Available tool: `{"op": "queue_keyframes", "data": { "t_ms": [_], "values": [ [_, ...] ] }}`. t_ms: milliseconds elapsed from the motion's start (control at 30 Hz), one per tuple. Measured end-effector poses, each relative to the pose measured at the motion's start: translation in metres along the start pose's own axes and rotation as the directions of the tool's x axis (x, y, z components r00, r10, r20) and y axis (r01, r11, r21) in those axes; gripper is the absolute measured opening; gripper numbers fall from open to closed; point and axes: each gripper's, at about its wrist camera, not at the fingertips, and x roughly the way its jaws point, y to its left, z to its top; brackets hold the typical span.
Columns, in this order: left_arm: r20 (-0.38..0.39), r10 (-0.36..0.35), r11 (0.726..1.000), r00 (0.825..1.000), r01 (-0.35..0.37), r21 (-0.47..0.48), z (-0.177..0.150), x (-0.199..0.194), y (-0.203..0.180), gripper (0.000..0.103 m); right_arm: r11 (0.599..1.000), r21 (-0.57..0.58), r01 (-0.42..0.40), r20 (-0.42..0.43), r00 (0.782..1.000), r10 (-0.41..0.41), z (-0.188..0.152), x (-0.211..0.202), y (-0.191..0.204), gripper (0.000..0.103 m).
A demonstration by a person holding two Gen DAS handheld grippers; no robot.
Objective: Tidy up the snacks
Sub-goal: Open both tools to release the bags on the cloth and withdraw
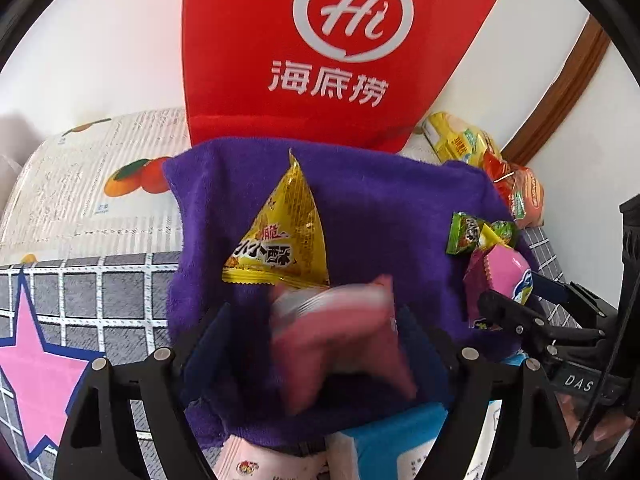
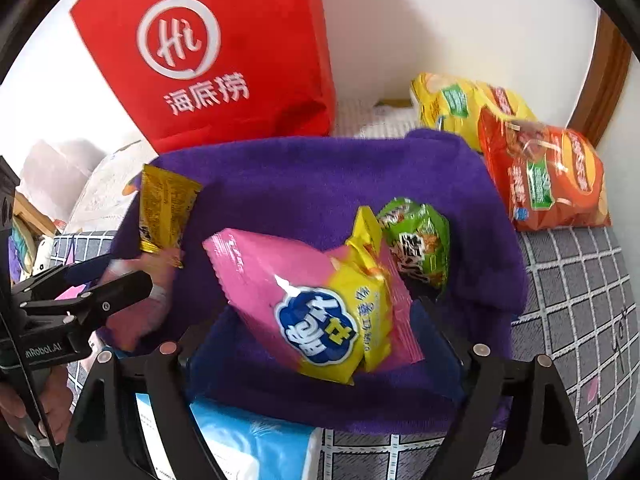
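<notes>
Purple towel (image 2: 320, 176) under loose snack packets (image 2: 320, 300), red bag (image 2: 208, 52) behind; both grippers (image 1: 316, 344) (image 2: 324, 344) wide open, empty

Both grippers open, tilted downward

The left gripper (image 1: 320, 344) and right gripper (image 2: 320, 344) hold their jaws spread wide, side by side.

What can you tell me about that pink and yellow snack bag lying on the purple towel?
The pink and yellow snack bag is a glossy, puffy plastic packet with crimped, zigzag ends and a blue and white cloud-shaped logo. It lies tilted on the purple towel, between the right gripper's open fingers, which do not seem to press it. Its far end leans against a small green packet.
</notes>
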Motion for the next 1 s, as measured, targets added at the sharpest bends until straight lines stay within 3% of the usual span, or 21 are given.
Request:
{"op": "queue_keyframes", "data": {
  "t_ms": [233, 500, 867, 1000],
  "values": [
    [0.042, -0.019, 1.000, 0.999, 0.019, -0.003, -0.003, -0.028, -0.001, 0.084, 1.000, 0.014, 0.012, 0.059, 0.998, -0.013, -0.001, -0.028, 0.003, 0.087],
    [0.090, -0.003, 1.000, 0.996, 0.004, -0.004, -0.020, -0.072, 0.004, 0.084, 0.996, 0.030, 0.086, 0.152, 0.984, -0.090, -0.012, -0.077, 0.009, 0.087],
    [0.159, 0.022, 1.000, 0.987, -0.022, 0.002, -0.066, -0.132, 0.006, 0.084, 0.990, 0.124, 0.072, 0.247, 0.964, -0.101, -0.059, -0.140, 0.004, 0.087],
    [0.171, 0.051, 0.998, 0.984, -0.054, 0.012, -0.082, -0.145, 0.005, 0.084, 0.982, 0.156, 0.104, 0.280, 0.949, -0.145, -0.081, -0.158, -0.003, 0.087]
  ]
}}
